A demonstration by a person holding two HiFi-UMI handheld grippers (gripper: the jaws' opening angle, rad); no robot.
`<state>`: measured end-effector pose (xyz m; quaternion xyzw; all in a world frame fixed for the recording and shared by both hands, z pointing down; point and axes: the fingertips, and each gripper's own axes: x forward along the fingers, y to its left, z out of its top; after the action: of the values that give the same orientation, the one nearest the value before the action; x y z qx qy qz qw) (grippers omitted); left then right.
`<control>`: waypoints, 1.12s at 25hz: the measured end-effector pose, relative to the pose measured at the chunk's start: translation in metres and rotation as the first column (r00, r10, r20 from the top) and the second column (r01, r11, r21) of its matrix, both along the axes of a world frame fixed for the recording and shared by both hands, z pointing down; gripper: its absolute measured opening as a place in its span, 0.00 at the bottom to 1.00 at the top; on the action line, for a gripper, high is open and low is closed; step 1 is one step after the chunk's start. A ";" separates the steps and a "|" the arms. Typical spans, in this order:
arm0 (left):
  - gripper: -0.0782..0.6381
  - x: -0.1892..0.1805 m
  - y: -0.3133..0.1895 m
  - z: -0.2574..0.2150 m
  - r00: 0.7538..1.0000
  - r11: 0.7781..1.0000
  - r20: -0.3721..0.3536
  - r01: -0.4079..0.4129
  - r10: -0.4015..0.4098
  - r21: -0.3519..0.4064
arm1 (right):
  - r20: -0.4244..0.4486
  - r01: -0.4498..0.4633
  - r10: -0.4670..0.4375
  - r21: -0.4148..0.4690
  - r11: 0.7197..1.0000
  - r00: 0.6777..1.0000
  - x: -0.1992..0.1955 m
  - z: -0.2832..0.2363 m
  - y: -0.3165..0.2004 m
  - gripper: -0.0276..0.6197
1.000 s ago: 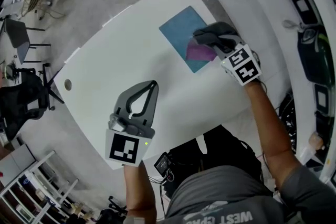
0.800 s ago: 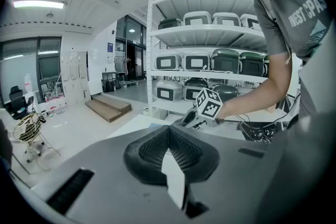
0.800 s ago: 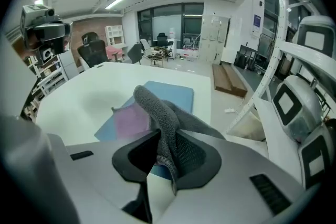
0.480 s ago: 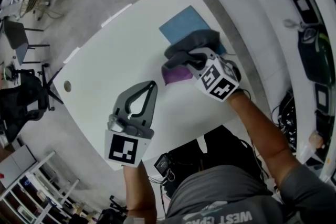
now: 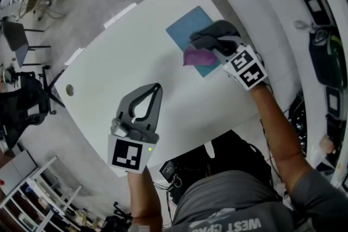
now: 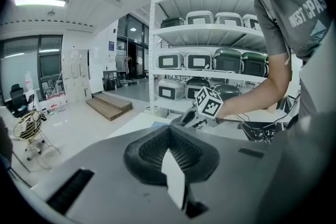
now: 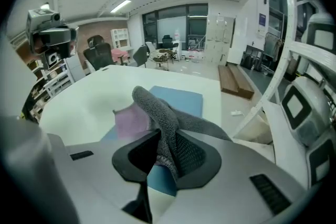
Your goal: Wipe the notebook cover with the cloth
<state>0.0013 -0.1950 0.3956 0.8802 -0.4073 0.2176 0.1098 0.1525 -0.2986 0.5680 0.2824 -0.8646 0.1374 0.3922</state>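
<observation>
Fingers of right gripper [image 5: 204,43], arm outstretched, clench cloth [image 5: 197,56] on notebook [image 5: 187,27]; left gripper [image 5: 156,87] hovers, fingers closed.

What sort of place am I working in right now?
Probably a lab or workshop-style office: a large white table, metal shelves lined with lidded storage bins, and a black office chair nearby.

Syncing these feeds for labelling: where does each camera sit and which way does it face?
Head view: on the head, steeply down at the table; forearms, left gripper and right gripper show.
Left gripper view: on that gripper, past its shut jaws toward shelves; torso and right arm show.
Right gripper view: on that gripper, past the gripped cloth toward the notebook.
Shared with head view: cloth on notebook.
</observation>
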 end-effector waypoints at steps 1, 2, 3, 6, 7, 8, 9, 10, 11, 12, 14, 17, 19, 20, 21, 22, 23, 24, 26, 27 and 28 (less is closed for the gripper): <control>0.11 0.000 -0.001 0.000 1.000 1.000 0.000 -0.001 0.001 0.001 | -0.011 -0.034 0.034 0.005 0.999 0.999 0.011 0.000 -0.008 0.20; 0.11 -0.001 -0.001 0.000 1.000 1.000 -0.001 -0.001 0.001 0.001 | -0.023 -0.063 0.063 0.009 0.998 0.998 0.021 0.000 -0.015 0.20; 0.11 -0.001 -0.001 -0.001 1.000 1.000 -0.002 0.000 0.000 0.000 | -0.032 -0.085 0.085 0.011 0.996 0.996 0.029 0.000 -0.021 0.20; 0.11 -0.003 -0.003 -0.001 1.000 1.000 0.000 -0.002 0.002 -0.001 | -0.048 -0.098 0.099 0.014 0.995 0.994 0.033 -0.001 -0.026 0.20; 0.11 -0.004 -0.003 -0.001 1.000 1.000 0.001 -0.004 0.004 0.000 | -0.052 -0.088 0.089 0.017 0.996 0.995 0.029 -0.001 -0.025 0.20; 0.11 -0.004 -0.003 -0.001 1.000 1.000 0.000 -0.004 0.004 0.001 | -0.052 -0.073 0.074 0.018 0.997 0.996 0.023 -0.002 -0.023 0.20; 0.11 -0.005 -0.004 -0.001 1.000 1.000 -0.002 -0.002 0.002 0.001 | -0.049 -0.055 0.056 0.016 0.998 0.997 0.014 -0.002 -0.019 0.20; 0.11 -0.005 -0.004 -0.001 1.000 1.000 -0.003 0.000 0.000 -0.003 | -0.043 -0.032 0.033 0.012 0.999 0.999 0.004 -0.002 -0.015 0.20; 0.11 -0.006 -0.004 0.000 1.000 1.000 -0.004 0.002 -0.002 -0.006 | -0.035 -0.005 0.005 0.007 1.000 0.999 -0.008 -0.002 -0.009 0.20; 0.11 -0.006 -0.004 0.001 1.000 1.000 -0.004 0.003 -0.003 -0.008 | -0.025 0.027 -0.027 0.001 1.000 0.999 -0.021 -0.001 -0.002 0.20; 0.11 -0.007 -0.005 0.002 1.000 1.000 -0.006 0.004 -0.004 -0.009 | -0.006 0.100 -0.100 -0.006 0.995 0.995 -0.051 -0.001 0.013 0.20; 0.11 -0.008 -0.004 0.005 1.000 1.000 0.005 -0.009 0.009 -0.006 | 0.009 0.199 -0.199 0.011 0.980 0.980 -0.087 -0.001 0.027 0.20; 0.11 -0.010 -0.004 0.006 1.000 1.000 0.001 -0.003 0.003 -0.011 | 0.017 0.213 -0.213 0.011 0.977 0.977 -0.093 -0.001 0.027 0.20; 0.11 -0.011 -0.004 0.006 1.000 1.000 -0.003 0.004 -0.005 -0.015 | 0.021 0.199 -0.199 -0.003 0.980 0.980 -0.090 0.000 0.027 0.20; 0.11 -0.013 -0.004 0.006 1.000 1.000 -0.005 0.009 -0.009 -0.018 | 0.023 0.182 -0.182 -0.015 0.983 0.983 -0.084 0.001 0.026 0.20; 0.11 -0.015 -0.004 0.006 1.000 1.000 -0.005 0.011 -0.011 -0.019 | 0.022 0.166 -0.165 -0.021 0.986 0.986 -0.078 0.001 0.023 0.20; 0.11 -0.017 -0.004 0.006 1.000 1.000 -0.005 0.011 -0.011 -0.019 | 0.019 0.148 -0.147 -0.022 0.989 0.989 -0.071 0.001 0.020 0.20; 0.11 -0.018 -0.005 0.006 1.000 1.000 -0.004 0.009 -0.009 -0.018 | 0.014 0.126 -0.126 -0.021 0.992 0.992 -0.063 0.001 0.015 0.20; 0.11 -0.018 -0.007 0.006 1.000 1.000 -0.003 0.005 -0.005 -0.016 | 0.005 0.068 -0.068 -0.020 0.997 0.998 -0.042 0.002 0.002 0.20; 0.11 -0.018 -0.008 0.005 1.000 1.000 -0.005 0.004 -0.004 -0.015 | -0.001 0.034 -0.034 -0.018 0.999 0.999 -0.031 0.002 -0.005 0.20; 0.11 -0.018 -0.008 0.005 1.000 1.000 -0.008 0.004 -0.004 -0.013 | -0.007 -0.001 0.001 -0.014 1.000 1.000 -0.020 0.002 -0.013 0.20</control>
<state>-0.0165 -0.2033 0.4002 0.8795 -0.4072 0.2164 0.1176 0.1323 -0.3114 0.5695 0.2806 -0.8621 0.1429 0.3971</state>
